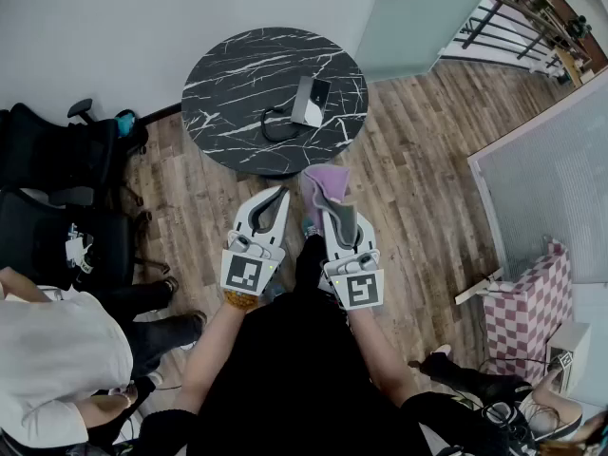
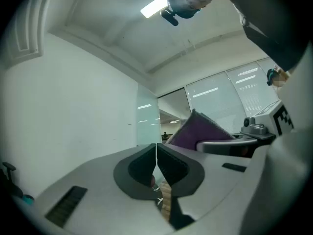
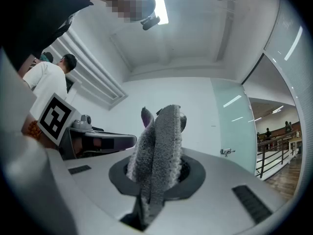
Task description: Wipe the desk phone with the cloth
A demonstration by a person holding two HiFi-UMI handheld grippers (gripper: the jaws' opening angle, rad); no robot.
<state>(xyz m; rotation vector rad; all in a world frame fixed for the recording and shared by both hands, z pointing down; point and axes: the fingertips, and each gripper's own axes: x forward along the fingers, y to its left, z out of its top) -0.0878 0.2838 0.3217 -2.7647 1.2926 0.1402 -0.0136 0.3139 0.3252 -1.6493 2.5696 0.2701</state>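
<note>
Black marble veined with white makes up the round table at the top of the head view. One desk phone lies on it toward the right side, with what I take to be its dark cord curling to its left, though that is too small to be sure of. Below the table I hold my two tools side by side over the wooden floor. My left gripper tapers to a point with nothing in it. My right gripper carries the one cloth, purple and grey, which sticks out past the fingertips toward the table's near edge, well apart from the phone. Two black chairs stand at the left, and a person in a white shirt is at the lower left. In the left gripper view my jaws are pressed together, only a hairline seam showing between the pads and nothing caught there. The purple cloth rises just beyond them to the right, above my other tool. In the right gripper view my jaws are clamped on the cloth, whose folded grey pile stands up out of the gap and hides the tips. The phone shows in neither gripper view.
</note>
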